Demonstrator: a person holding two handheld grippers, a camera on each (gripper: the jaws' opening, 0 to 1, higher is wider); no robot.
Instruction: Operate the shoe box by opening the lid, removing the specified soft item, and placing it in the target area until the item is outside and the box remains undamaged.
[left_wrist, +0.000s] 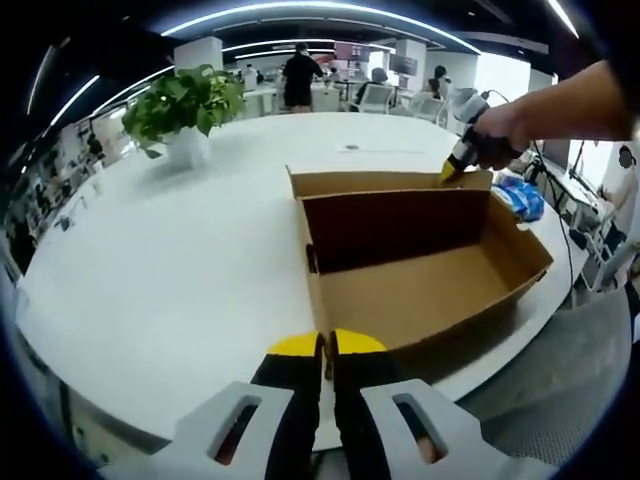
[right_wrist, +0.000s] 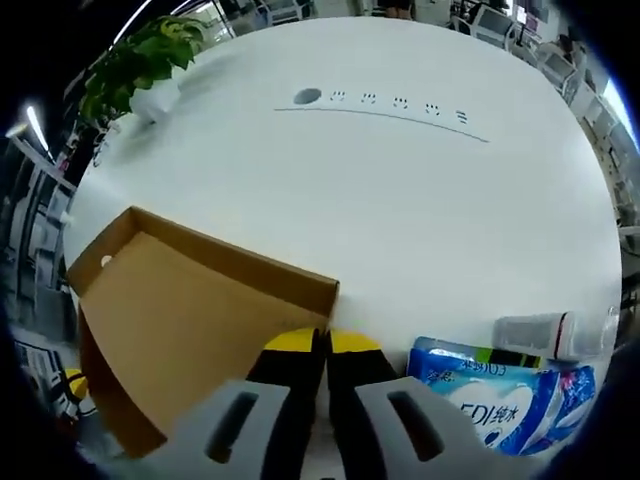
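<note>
An open brown shoe box (left_wrist: 420, 290) sits on the white table (left_wrist: 180, 260), and its inside looks empty. Its lid (left_wrist: 380, 183) is folded back flat on the far side. My left gripper (left_wrist: 327, 345) is shut, yellow tips together at the box's near corner; I cannot tell if they pinch the wall. My right gripper (left_wrist: 450, 172), held by a hand, meets the lid's far edge. In the right gripper view, that gripper (right_wrist: 322, 345) is shut on the rim of the lid (right_wrist: 180, 310). A soft blue-and-white pack (right_wrist: 510, 395) lies on the table beside the lid (left_wrist: 522, 196).
A potted green plant (left_wrist: 185, 110) stands at the table's far left. A small clear container (right_wrist: 540, 335) lies next to the pack. A socket strip (right_wrist: 400, 103) is set into the tabletop. The table edge runs close to the box's right side. People and chairs are far behind.
</note>
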